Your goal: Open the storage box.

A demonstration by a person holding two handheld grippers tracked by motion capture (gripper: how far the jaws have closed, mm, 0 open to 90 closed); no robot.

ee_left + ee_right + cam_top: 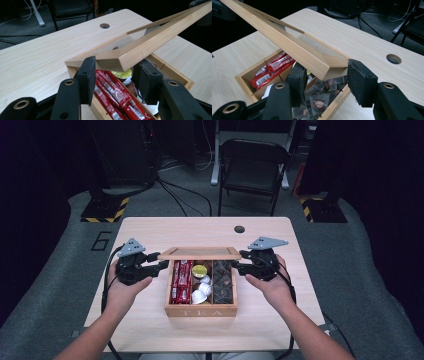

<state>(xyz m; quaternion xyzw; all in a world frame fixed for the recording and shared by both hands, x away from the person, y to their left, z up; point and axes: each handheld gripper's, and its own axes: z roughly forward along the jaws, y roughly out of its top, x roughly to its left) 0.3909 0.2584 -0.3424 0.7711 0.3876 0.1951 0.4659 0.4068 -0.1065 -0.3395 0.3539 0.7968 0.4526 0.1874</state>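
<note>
Two tongs, left tongs and right tongs, clamp the lid ends above the tea box; if our hands rise unevenly, it could twist free.

Bright overhead light on the pale table, dark surroundings; slightly soft, grainy pictures, faint shadows

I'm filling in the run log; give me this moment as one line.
left gripper: shut on lid corner | right gripper: shut on lid corner | lid: raised over tea box | box: open
</note>
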